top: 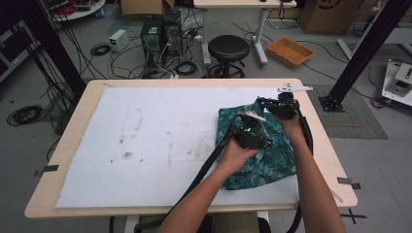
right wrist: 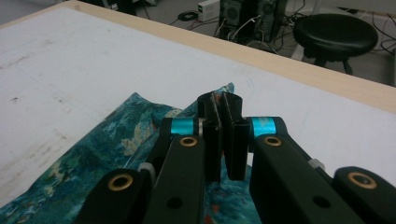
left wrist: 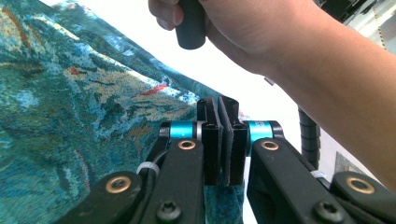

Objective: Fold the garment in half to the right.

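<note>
Teal patterned cloth (top: 257,150) lies rumpled (orange flecks) on table (top: 63,145).

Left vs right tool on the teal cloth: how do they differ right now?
The left tool sits nearer the person, over the middle of the cloth; the right tool is farther away, at the cloth's far edge. The left gripper view faces the other hand across the fabric; the right gripper view faces the bare white mat and a black stool. Both have jaws closed, each pinching a fold of the cloth.

Teal patterned cloth (top: 262,155), crumpled, lying on table's right side, partly lifted.
</note>
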`<action>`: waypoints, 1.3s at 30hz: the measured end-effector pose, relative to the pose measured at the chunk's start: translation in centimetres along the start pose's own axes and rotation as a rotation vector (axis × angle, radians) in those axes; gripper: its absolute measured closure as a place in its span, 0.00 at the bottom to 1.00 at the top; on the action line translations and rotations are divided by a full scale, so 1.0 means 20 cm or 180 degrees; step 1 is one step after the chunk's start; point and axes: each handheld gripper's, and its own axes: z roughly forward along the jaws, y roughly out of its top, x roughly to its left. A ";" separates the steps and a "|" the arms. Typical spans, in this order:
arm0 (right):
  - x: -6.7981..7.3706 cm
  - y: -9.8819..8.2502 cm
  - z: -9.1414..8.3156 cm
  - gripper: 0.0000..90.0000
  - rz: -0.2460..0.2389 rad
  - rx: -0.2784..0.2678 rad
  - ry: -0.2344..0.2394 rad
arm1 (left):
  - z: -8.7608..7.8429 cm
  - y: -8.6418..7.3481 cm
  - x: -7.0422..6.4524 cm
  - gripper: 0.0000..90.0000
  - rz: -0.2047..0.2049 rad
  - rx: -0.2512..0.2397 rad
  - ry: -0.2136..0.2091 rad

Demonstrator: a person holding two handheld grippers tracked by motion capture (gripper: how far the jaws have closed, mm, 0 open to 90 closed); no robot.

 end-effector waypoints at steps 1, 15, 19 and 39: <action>-0.02 -0.01 0.00 0.98 0.0013 0.0001 -0.0008 | 0.02 0.01 0.00 0.97 0.0013 0.0014 0.0012; -0.15 -0.09 0.01 0.97 0.0142 0.0163 -0.0263 | 0.28 0.03 0.04 0.93 -0.0108 0.0000 0.0191; -0.17 -0.13 -0.02 0.77 0.0321 0.0178 -0.0451 | 0.24 0.04 0.06 0.63 -0.0081 -0.0134 0.0348; 0.11 -0.52 -0.50 0.70 0.0179 0.0117 -0.0391 | -0.54 -0.37 0.43 0.30 -0.0091 -0.1129 0.1194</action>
